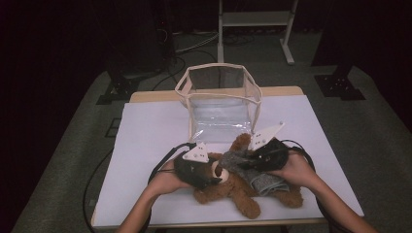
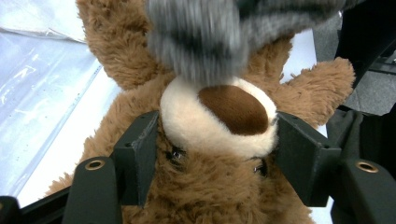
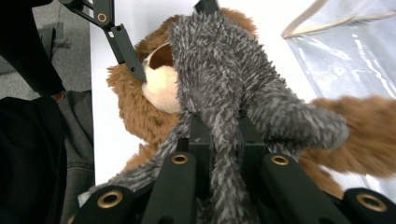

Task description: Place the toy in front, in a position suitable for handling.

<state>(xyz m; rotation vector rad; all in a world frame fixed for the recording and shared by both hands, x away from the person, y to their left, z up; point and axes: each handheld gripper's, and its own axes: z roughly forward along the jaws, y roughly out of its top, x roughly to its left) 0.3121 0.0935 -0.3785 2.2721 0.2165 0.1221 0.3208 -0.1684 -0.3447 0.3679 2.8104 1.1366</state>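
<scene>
Right fingers: the right gripper [image 3: 219,140] has its jaws pinched tight on a fold of the grey knit garment [image 3: 224,70], with cloth bunched between and spilling over both pads.
Left fingers: the left gripper [image 2: 212,154] has its jaws set either side of the teddy bear [image 2: 210,186]'s cream muzzle; the pads look to sit against the fur at the cheeks, though how firmly they press is hard to tell.
Garment: fuzzy, limp and light by the look of it; it drapes over the bear's face and chest and should stretch and slide on the fur rather than snag. A hem or cuff edge seems a better place to grasp than loose mid-cloth.
Bear: soft, squashy, probably light; it lies on its back on the white table cover [image 1: 145,145], near the front edge. The head is the firmest part to steady it by.
Bag: a clear plastic bag [image 1: 221,97] stands open behind the bear, apart from it.
</scene>
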